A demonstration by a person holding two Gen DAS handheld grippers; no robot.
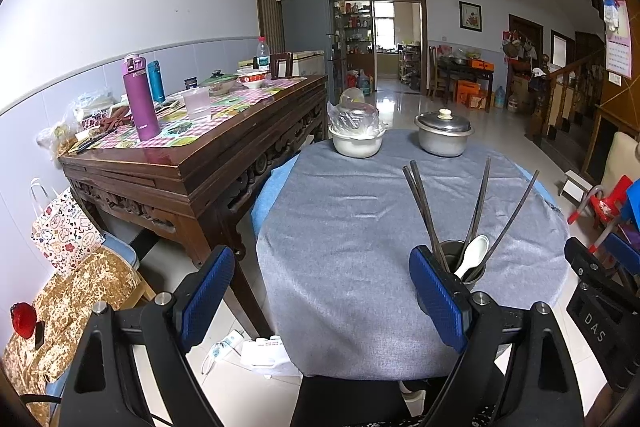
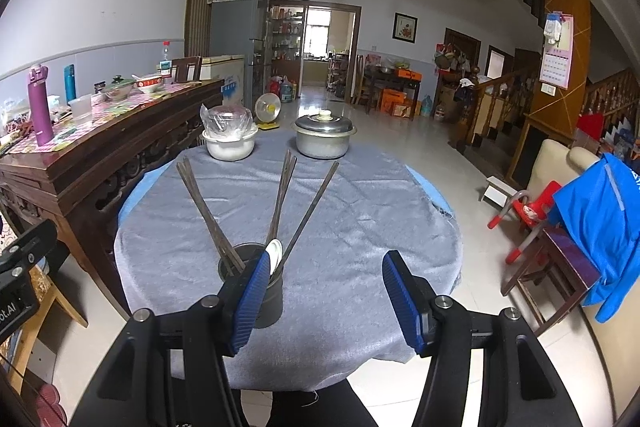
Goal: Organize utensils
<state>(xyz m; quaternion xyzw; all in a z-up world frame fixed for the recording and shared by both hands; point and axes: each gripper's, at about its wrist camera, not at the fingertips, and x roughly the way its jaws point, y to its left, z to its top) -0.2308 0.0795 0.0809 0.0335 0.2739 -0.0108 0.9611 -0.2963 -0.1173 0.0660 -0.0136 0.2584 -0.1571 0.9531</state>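
Standing near the table's front edge: a dark cup (image 2: 256, 291) is holding the utensils, on the grey cloth (image 2: 344, 211) that is covering the round table.
Utensils in the cup: dark chopsticks (image 2: 200, 203) are leaning out in a fan, a pair to the left, a pair near the middle and one to the right; a white spoon (image 2: 275, 255) is sitting among them, bowl end up.
Left gripper (image 1: 322, 301): its jaws are standing wide apart with nothing between them, only bare cloth showing in the gap; it is hovering over the near edge of the table.
Left gripper's blue pads (image 1: 438, 297): the right-hand one is sitting just in front of the cup in the left wrist view; whether it is touching the cup cannot be told.
Right gripper (image 2: 322, 301): its jaws are also parted and gripping nothing, the cloth lying empty between them.
Right gripper's blue pads (image 2: 250, 301): the left-hand one is overlapping the cup's right side in the right wrist view, the cup lying outside the gap.
Far side of the table: a white bowl (image 2: 230, 143) with crumpled clear plastic on top is sitting to the left, a lidded metal pot (image 2: 323, 137) to the right, both well apart from the cup.
Left of the table: a carved wooden sideboard (image 1: 224, 163) is carrying a purple flask (image 1: 140, 99) and other dishes.
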